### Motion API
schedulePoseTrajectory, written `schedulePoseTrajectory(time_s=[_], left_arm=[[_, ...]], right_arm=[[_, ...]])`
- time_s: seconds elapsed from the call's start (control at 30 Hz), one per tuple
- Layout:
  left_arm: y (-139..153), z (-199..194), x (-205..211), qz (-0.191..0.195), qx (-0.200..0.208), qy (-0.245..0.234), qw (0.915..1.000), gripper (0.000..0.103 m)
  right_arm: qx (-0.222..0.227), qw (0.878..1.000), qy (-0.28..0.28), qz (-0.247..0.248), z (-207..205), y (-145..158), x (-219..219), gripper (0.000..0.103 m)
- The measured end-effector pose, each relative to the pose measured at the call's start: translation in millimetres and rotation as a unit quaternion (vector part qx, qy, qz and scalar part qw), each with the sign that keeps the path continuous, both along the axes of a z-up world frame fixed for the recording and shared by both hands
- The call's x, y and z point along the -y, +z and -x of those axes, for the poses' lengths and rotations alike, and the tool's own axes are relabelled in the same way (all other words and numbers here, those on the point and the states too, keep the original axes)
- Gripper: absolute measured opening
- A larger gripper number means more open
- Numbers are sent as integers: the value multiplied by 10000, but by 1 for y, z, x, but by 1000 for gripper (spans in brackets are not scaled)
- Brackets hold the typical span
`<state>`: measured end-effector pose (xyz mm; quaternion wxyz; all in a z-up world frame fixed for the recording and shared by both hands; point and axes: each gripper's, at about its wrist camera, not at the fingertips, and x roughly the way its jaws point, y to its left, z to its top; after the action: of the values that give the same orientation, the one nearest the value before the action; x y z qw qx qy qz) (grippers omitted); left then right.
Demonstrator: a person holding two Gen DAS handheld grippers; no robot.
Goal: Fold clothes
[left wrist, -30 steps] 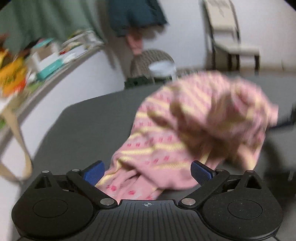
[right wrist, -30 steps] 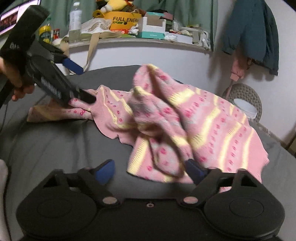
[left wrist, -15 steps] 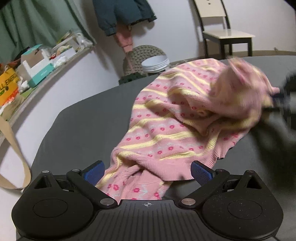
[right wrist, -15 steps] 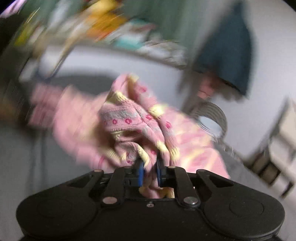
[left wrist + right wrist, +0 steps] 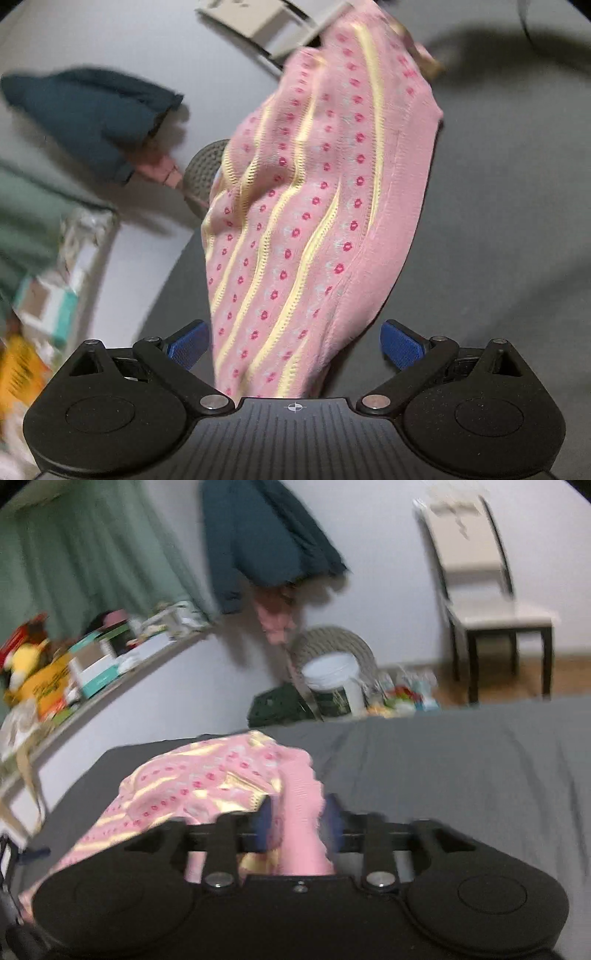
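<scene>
The right gripper (image 5: 297, 821) jaws pinch the pink knitted sweater's (image 5: 317, 206) ribbed edge; the left gripper (image 5: 293, 341) jaws gape wide around its dotted, yellow-striped folds.

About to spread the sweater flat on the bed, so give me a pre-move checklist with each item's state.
1. Right gripper has cloth between its fingers: ok; the pink sweater passes through the narrow gap.
2. Left gripper gripping: not ok; fingers wide apart, sweater only lies between them.
3. Sweater untangled: not ok; bunched in the right wrist view.
4. Bed has bare space to the right: ok.
5. Which part of the sweater the right gripper holds: cannot tell; blurred.
</scene>
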<state>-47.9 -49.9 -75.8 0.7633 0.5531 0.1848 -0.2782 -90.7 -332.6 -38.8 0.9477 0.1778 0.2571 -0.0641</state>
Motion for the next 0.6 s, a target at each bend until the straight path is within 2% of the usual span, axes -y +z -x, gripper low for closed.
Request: schedulePoseTrajectory(time_s=[0.03, 0.1, 0.13, 0.2, 0.23, 0.27, 0.3, 0.37, 0.4, 0.43, 0.47, 0.53, 0.6], left_arm=[[0, 3, -1, -92, 37, -61, 9999, 99], [4, 6, -3, -162, 69, -56, 9998, 99], [5, 6, -4, -173, 87, -25, 9998, 99], [8, 5, -6, -127, 95, 119, 9998, 100], [9, 3, -7, -72, 76, 209, 9997, 100], [10, 0, -9, 11, 42, 286, 9996, 100], [13, -2, -10, 130, -13, 338, 9993, 100], [18, -4, -13, 344, -131, 350, 9987, 100], [19, -4, -13, 412, -164, 312, 9985, 100], [20, -3, -14, 467, -187, 265, 9984, 100], [19, -3, -14, 483, -199, 221, 9984, 100], [16, 0, -13, 427, -206, 133, 9988, 100], [12, 1, -12, 323, -210, 68, 9992, 100]], right_arm=[[47, 9993, 271, 258, 1, 4, -9, 65], [94, 9892, 1133, 930, 1, 9, -34, 70], [92, 9781, 1613, 1312, 3, 10, -48, 70], [-71, 9421, 2352, 2389, 9, 1, -78, 69], [-162, 9168, 2565, 3057, 12, -8, -94, 67], [-228, 8855, 2746, 3741, 15, -20, -107, 65], [-216, 8496, 2898, 4401, 20, -32, -119, 62], [-67, 7628, 3132, 5657, 32, -59, -140, 62], [-26, 7297, 3174, 6056, 33, -69, -146, 62], [-3, 7057, 3210, 6316, 33, -76, -152, 60], [23, 6889, 3302, 6453, 32, -81, -155, 58], [109, 6619, 3475, 6641, 29, -88, -159, 51], [118, 6375, 3592, 6815, 26, -95, -162, 48]])
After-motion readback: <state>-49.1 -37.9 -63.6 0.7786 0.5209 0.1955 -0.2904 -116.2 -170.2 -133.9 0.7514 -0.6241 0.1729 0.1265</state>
